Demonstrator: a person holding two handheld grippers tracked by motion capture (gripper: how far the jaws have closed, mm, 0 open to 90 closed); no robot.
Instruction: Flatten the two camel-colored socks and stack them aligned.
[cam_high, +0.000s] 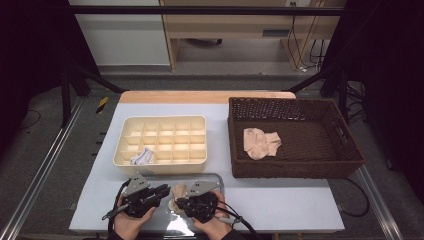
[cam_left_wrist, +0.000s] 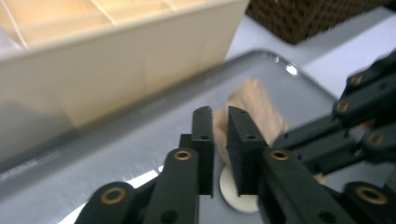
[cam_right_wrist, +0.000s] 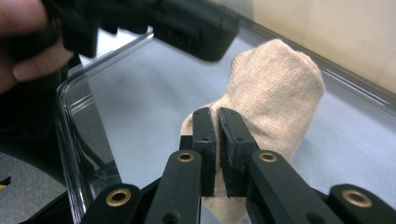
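Here both tongs meet over the grey tray (cam_high: 220, 178) at the near edge of the desk (cam_high: 280, 200). The left tongs (cam_left_wrist: 220, 140) are nearly closed, their jaws pinching a fold of the beige sock (cam_left_wrist: 254, 105). The right tongs (cam_right_wrist: 217, 140) are likewise almost shut, gripping the sock (cam_right_wrist: 275, 93) at its near end. The sock lies in the tray between the two, just in front of the cream divider box (cam_high: 165, 122). Another beige sock (cam_high: 261, 142) lies in the wicker basket (cam_high: 345, 165).
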